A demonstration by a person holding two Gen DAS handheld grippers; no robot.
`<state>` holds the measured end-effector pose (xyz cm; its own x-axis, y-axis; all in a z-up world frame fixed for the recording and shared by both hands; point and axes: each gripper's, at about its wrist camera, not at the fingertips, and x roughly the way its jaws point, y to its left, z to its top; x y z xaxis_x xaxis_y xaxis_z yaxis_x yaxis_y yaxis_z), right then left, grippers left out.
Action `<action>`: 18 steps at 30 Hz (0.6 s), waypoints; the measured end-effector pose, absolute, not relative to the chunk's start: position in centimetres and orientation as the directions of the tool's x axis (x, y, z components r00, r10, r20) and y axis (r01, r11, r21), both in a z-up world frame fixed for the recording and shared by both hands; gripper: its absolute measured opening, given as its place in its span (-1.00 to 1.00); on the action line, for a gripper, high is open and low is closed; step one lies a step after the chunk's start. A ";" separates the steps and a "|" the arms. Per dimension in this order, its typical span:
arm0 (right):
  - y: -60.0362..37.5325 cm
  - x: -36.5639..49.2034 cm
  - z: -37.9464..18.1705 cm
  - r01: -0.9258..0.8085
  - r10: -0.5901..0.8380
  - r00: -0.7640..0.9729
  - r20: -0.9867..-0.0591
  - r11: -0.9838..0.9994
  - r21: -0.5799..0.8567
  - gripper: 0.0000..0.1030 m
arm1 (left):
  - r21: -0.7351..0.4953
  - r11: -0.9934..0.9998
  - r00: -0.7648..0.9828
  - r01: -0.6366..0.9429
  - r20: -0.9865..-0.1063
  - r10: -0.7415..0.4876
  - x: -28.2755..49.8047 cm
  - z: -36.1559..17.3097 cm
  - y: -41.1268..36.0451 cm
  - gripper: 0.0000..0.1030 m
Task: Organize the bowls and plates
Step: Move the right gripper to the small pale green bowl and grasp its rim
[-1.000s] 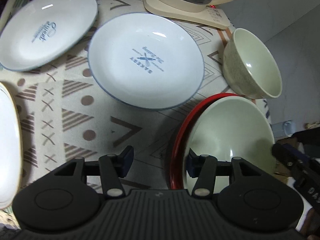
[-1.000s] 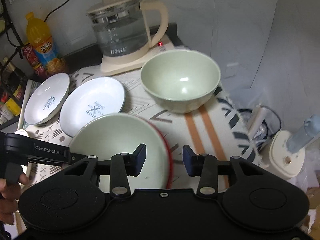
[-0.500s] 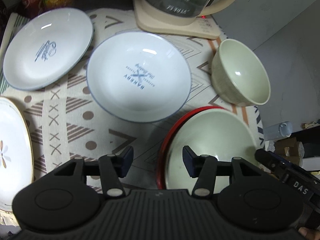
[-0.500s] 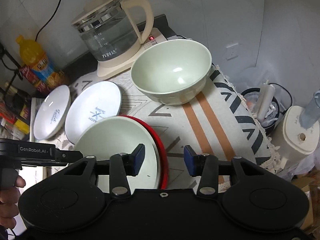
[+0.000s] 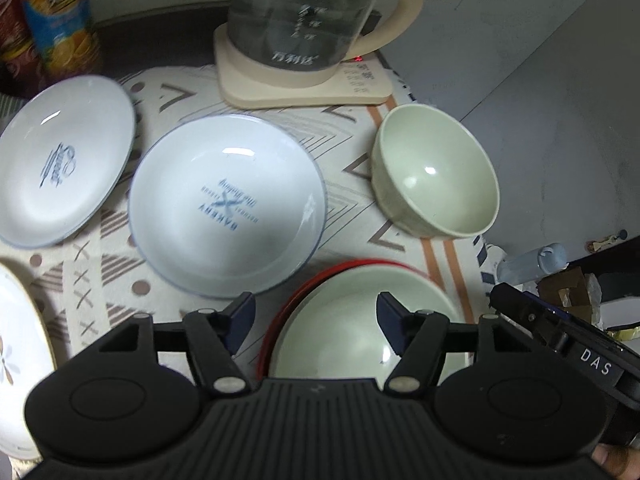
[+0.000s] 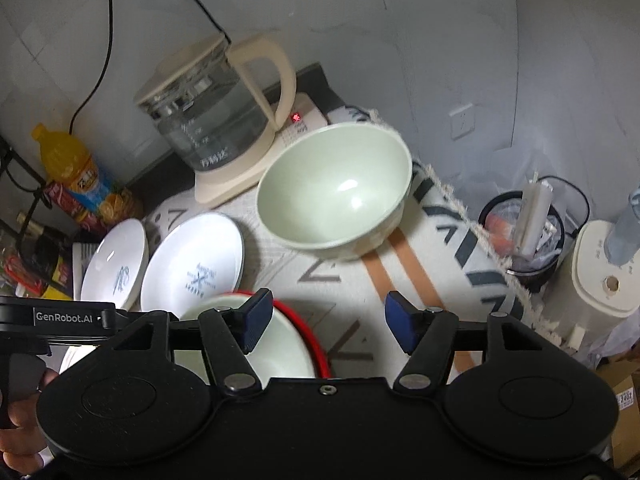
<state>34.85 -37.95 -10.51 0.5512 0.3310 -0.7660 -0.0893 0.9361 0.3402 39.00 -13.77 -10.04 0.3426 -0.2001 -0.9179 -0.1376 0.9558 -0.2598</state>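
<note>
A pale green bowl (image 5: pixel 344 320) sits nested in a red bowl (image 5: pixel 320 280) at the table's near side. My left gripper (image 5: pixel 314 320) hovers above its left rim, jaws opening, nothing pressed between the pads. A second pale green bowl (image 5: pixel 436 178) stands alone to the right of two white plates, one marked Bakery (image 5: pixel 226 204) and one marked Sweet (image 5: pixel 64 156). In the right wrist view my right gripper (image 6: pixel 326 322) is also opening and empty, above the red rim (image 6: pixel 316 334), with the lone green bowl (image 6: pixel 336 192) ahead.
A glass kettle (image 5: pixel 308 20) on a cream base stands at the back. Drink bottles (image 6: pixel 76 176) stand at the back left. A gold-rimmed flower plate (image 5: pixel 16 360) lies at the left edge. The table's right edge (image 6: pixel 480 232) drops to appliances and a bin on the floor.
Both grippers have opened wider and drawn back from the nested bowls, the left one also rising. The right view has rolled. The bowls and plates stay put.
</note>
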 end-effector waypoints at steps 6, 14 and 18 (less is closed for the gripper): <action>-38.9 36.2 -10.6 -0.058 0.317 0.569 -0.758 0.936 0.348 0.16 | -0.275 0.954 0.384 -0.119 -0.899 -0.211 41.1 -9.4 -14.6 0.26; -39.9 38.3 -11.3 -0.002 0.299 0.571 -0.765 0.932 0.363 0.04 | -0.280 0.955 0.383 -0.097 -0.896 -0.224 44.7 -10.3 -15.8 0.26; -40.3 39.7 -12.0 0.035 0.285 0.566 -0.774 0.929 0.368 0.03 | -0.283 0.955 0.369 -0.087 -0.900 -0.233 46.4 -11.5 -16.5 0.25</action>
<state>39.70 -40.30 -12.03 0.5662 0.2847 -0.7736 0.0349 0.9293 0.3676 46.38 -16.54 -11.47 0.3688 -0.2330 -0.8998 -0.0873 0.9551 -0.2831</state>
